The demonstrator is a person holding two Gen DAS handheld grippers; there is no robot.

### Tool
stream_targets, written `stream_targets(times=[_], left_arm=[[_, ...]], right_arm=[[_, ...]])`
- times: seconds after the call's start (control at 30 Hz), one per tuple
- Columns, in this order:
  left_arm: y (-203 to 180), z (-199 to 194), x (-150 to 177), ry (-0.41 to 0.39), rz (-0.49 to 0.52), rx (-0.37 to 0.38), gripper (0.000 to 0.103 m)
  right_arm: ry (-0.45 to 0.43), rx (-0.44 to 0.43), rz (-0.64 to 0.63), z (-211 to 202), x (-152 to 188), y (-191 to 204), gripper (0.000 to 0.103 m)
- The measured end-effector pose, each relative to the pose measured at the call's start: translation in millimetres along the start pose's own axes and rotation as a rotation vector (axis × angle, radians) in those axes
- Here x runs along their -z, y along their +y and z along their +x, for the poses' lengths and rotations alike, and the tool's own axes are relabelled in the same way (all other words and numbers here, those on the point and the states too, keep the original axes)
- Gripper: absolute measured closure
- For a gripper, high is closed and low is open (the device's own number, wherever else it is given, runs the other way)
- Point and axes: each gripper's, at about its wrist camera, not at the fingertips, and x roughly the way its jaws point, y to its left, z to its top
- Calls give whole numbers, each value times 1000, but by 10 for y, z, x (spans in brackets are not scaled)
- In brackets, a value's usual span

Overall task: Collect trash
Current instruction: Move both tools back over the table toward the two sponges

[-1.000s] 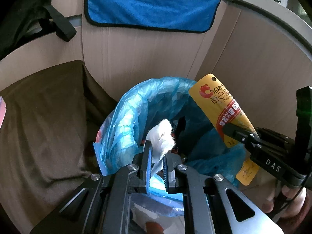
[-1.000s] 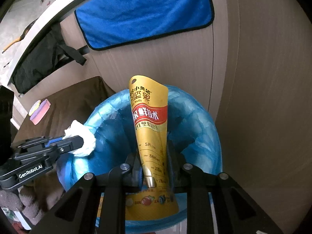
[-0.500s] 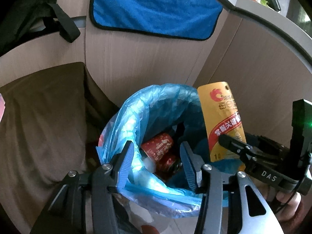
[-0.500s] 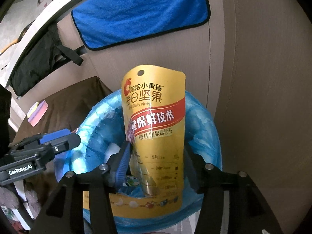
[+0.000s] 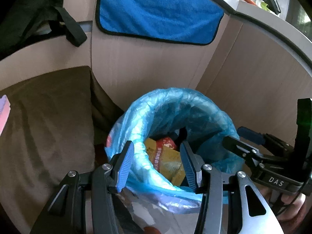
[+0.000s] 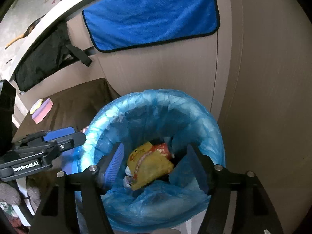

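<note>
A bin lined with a blue plastic bag (image 5: 161,107) (image 6: 195,117) stands in a corner of wooden panels. Inside it lie a crumpled yellow nut pouch (image 5: 167,159) (image 6: 150,165) and a red can (image 5: 167,141) (image 6: 164,148). My left gripper (image 5: 157,162) is open and empty over the bin's near rim; it also shows in the right wrist view (image 6: 64,134) at the bin's left edge. My right gripper (image 6: 156,161) is open and empty above the bin's mouth; it also shows in the left wrist view (image 5: 241,138) at the bin's right edge.
A blue cloth (image 5: 156,13) (image 6: 152,15) hangs on the panel behind the bin. A brown cushioned seat (image 5: 44,117) (image 6: 78,101) lies left of the bin, with a pink and purple object (image 6: 42,110) on it. A black bag (image 6: 42,58) hangs at upper left.
My left gripper opened and the white tissue dropped from it. My right gripper opened and the yellow pouch fell into the bin, where it now lies crumpled.
</note>
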Motion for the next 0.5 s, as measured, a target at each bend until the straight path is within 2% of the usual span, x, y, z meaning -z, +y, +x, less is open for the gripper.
stream_targets(times=[0.13,0.27,0.4,0.5], left_arm=[[127,-172,-29,-30,8,-17,53],[450,-478,-54,-76,6,-63,53],[1009,-881,-24,-117,-27,-150,51],[1499,-1200,32,-153,-74,-232,50]], right_arm=[[-16,19,-31,-61,-19,97,39],[-53,6,-69,-191,-94,287,39],[-85,-19,-124,-284,-201,591,39],[-92,-70,-160,-268,-296,888,39]])
